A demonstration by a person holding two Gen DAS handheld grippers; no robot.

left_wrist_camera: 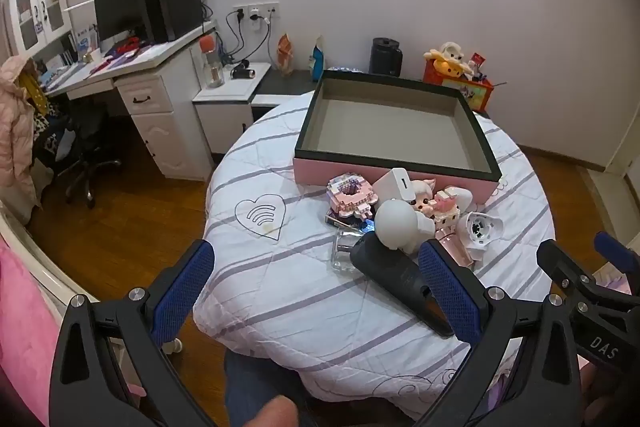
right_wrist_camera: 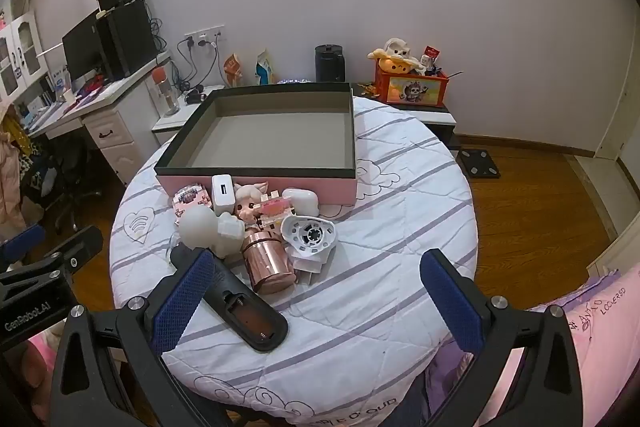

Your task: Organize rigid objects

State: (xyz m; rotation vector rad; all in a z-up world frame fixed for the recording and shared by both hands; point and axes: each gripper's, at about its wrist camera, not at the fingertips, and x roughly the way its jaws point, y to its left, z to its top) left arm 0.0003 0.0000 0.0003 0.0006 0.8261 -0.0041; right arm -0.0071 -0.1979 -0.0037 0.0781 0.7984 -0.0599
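Note:
An empty pink box (left_wrist_camera: 394, 175) (right_wrist_camera: 256, 187) with a dark rim stands at the far side of the round table. In front of it lies a heap of small items: a white figure (left_wrist_camera: 394, 223) (right_wrist_camera: 200, 225), a black remote with its battery bay bare (right_wrist_camera: 244, 311) (left_wrist_camera: 400, 279), a rose-gold can (right_wrist_camera: 268, 263), a white charger (right_wrist_camera: 222, 193), a small doll (right_wrist_camera: 246, 205), a pink block model (left_wrist_camera: 350, 195) and a white round part (right_wrist_camera: 310, 237). My left gripper (left_wrist_camera: 320, 279) hovers open above the table's near edge. My right gripper (right_wrist_camera: 316, 287) is open too, holding nothing.
The table wears a white quilt with grey stripes (left_wrist_camera: 280, 299). A desk with monitor and speakers (left_wrist_camera: 152, 11) stands to the left, an office chair (left_wrist_camera: 80, 155) beside it. A red toy box (right_wrist_camera: 414, 87) and a black kettle (right_wrist_camera: 330, 63) sit behind the table.

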